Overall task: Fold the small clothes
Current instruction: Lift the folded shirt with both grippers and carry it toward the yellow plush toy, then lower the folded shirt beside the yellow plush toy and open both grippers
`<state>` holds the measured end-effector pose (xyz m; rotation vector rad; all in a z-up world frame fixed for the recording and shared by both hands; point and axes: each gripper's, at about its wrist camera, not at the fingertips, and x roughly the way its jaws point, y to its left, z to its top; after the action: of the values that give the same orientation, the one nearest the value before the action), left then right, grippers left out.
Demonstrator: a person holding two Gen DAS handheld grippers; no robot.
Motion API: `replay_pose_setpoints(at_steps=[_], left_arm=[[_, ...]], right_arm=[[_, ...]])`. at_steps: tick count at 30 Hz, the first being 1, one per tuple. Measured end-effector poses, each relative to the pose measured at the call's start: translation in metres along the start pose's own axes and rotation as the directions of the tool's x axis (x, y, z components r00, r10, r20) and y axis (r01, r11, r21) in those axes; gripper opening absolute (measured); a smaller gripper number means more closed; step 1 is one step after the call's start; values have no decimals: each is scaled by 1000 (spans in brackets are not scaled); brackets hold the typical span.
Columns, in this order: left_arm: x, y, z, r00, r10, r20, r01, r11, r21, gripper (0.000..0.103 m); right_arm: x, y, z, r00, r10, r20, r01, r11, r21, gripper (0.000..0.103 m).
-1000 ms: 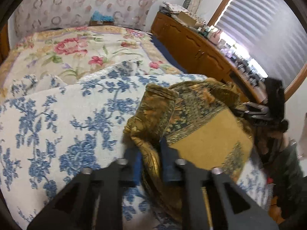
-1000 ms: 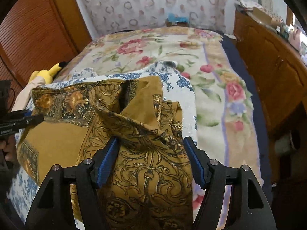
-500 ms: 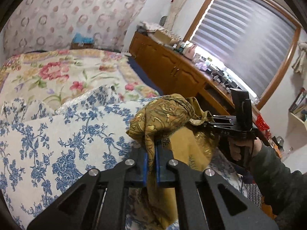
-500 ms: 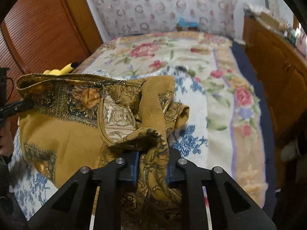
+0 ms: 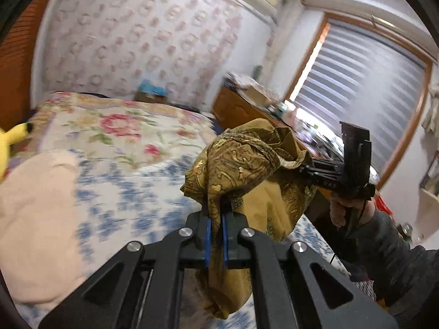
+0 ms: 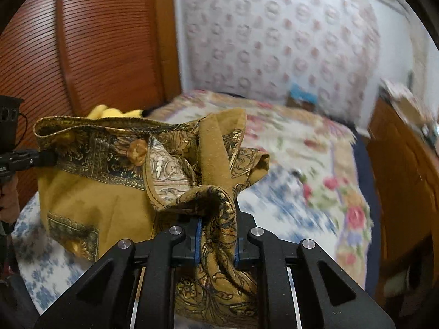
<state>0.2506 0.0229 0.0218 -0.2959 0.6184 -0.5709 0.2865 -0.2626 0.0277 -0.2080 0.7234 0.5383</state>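
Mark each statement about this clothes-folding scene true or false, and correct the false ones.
1. The left claw is shut on the mustard patterned garment. True.
2. The right claw is open and holds nothing. False: it is shut on a bunch of the same garment.
3. The garment lies flat on the blue-flowered cover. False: it hangs in the air between the two claws.
4. A yellow plush toy lies at the left edge of the left wrist view. True.
5. The window blind is rolled fully up. False: it is down over the window.
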Motion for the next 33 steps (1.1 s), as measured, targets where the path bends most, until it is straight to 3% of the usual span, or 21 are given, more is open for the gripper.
replay_pose_setpoints(at_steps=[4, 10, 15, 20, 27, 31, 33], left_arm=[[-49, 40, -7, 993, 95, 69, -92, 995, -50, 2], [-107, 109, -25, 964, 230, 131, -208, 965, -163, 2], [-125, 159, -54, 943, 307, 124, -267, 927, -265, 2], [-124, 194, -89, 939, 338, 68, -300, 899, -320, 2], [-120, 198, -104, 930, 367, 9, -348, 888, -302, 3], [-125, 195, -105, 920, 393, 1, -374, 877, -301, 7], [-129, 194, -106, 916, 402, 8, -381, 873, -304, 9]], right_arm=[[32, 53, 41, 997, 78, 24, -75, 992, -99, 13], [95, 134, 101, 983, 184, 19, -175, 959, -223, 13], [153, 196, 137, 972, 233, -26, -229, 921, -315, 13], [216, 252, 152, 971, 227, -80, -240, 885, -399, 13], [271, 272, 152, 964, 238, -120, -266, 890, -369, 19], [277, 269, 160, 973, 218, -77, -231, 928, -293, 39], [273, 265, 164, 974, 221, -51, -226, 937, -266, 41]])
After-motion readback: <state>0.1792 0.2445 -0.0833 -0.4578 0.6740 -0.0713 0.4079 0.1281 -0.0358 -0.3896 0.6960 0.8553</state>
